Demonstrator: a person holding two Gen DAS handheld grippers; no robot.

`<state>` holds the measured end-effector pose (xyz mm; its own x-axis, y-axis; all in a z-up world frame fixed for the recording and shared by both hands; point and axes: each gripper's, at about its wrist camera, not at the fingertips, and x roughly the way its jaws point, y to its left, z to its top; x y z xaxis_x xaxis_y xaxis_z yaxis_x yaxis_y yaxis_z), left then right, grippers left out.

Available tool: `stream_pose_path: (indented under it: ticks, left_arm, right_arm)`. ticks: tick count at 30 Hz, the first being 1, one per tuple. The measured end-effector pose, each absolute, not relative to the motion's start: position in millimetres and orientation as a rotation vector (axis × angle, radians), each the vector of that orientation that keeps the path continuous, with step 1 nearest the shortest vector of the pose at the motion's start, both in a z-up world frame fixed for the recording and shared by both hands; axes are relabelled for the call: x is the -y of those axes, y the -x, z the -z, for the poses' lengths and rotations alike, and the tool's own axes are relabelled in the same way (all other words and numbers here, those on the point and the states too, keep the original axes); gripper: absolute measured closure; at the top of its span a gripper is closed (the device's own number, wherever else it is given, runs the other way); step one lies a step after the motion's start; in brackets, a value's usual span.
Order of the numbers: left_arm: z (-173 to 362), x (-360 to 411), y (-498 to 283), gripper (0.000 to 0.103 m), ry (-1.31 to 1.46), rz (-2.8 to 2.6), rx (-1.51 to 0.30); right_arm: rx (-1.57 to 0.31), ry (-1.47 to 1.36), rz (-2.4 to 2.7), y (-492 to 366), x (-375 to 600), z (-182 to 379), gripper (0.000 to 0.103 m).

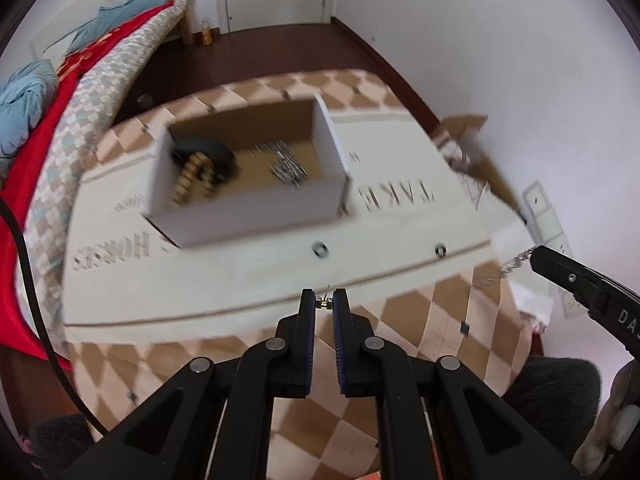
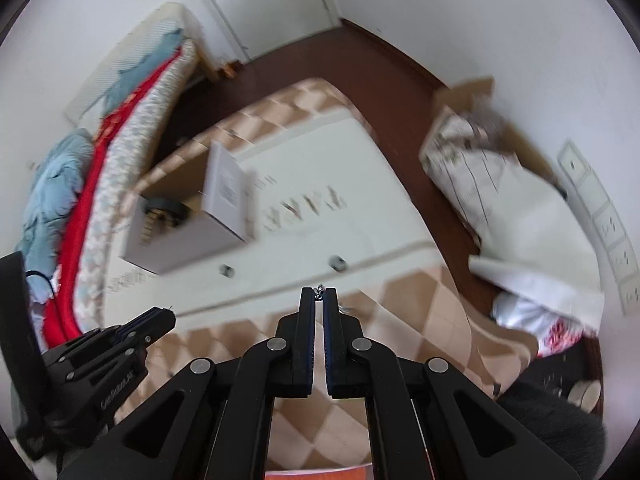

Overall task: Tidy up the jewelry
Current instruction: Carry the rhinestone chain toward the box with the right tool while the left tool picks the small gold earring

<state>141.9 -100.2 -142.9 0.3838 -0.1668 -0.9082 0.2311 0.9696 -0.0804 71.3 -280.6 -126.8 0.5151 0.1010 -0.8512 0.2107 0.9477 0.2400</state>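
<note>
An open white cardboard box (image 1: 244,208) stands on the table. It holds a gold bead bracelet (image 1: 190,178), a dark band and a silver chain (image 1: 286,166). My left gripper (image 1: 323,303) is shut on a small gold earring, above the table's near part. My right gripper (image 2: 319,293) is shut on a thin silver chain (image 1: 510,266) that hangs from its tip at the right. The box (image 2: 188,236) also shows in the right wrist view. Two small silver rings (image 1: 319,249) (image 1: 440,249) lie on the table in front of the box.
The table has a checkered cloth (image 1: 420,320) with a cream printed sheet (image 1: 240,280) over it. A bed with red and blue bedding (image 1: 60,92) is at the left. A cardboard box with white wrapping (image 2: 480,168) sits on the floor at the right.
</note>
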Motion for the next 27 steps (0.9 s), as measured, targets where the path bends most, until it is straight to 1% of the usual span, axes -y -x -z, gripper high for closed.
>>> stream_pose_path:
  ticks: [6,10,12,15,23,26,27]
  left_arm:
    - [94,60,-174,0.097,-0.021,0.235,-1.12]
    - [77,39,-203,0.097,0.001,0.221,-1.122]
    - [75,29,-220,0.097,0.001,0.209,-1.127]
    - [79,19,-243,0.097,0.01,0.199,-1.144]
    - [111,14,-284,0.097,0.05,0.246,-1.249]
    - [129,17,-298,0.096,0.097,0.28,-1.339]
    - [132,17,-301,0.094,0.105,0.278,-1.356]
  right_arm:
    - [-0.975,-0.277,-0.039,-102,244,64,0.099]
    - [-0.952,-0.251,-0.118,-133,219,38,0.099]
    - [-0.955,-0.237,-0.146,-149,207,35,0.099]
    - [-0.983,-0.221,-0.186,-177,189,40,0.099]
    - [-1.153,-0.256,-0.253,-233,166,94,0.099]
    - [-1.207,-0.276,-0.251,-243,167,113,0.099]
    - [-1.237,-0.29,-0.256,-247,168,121,0.099]
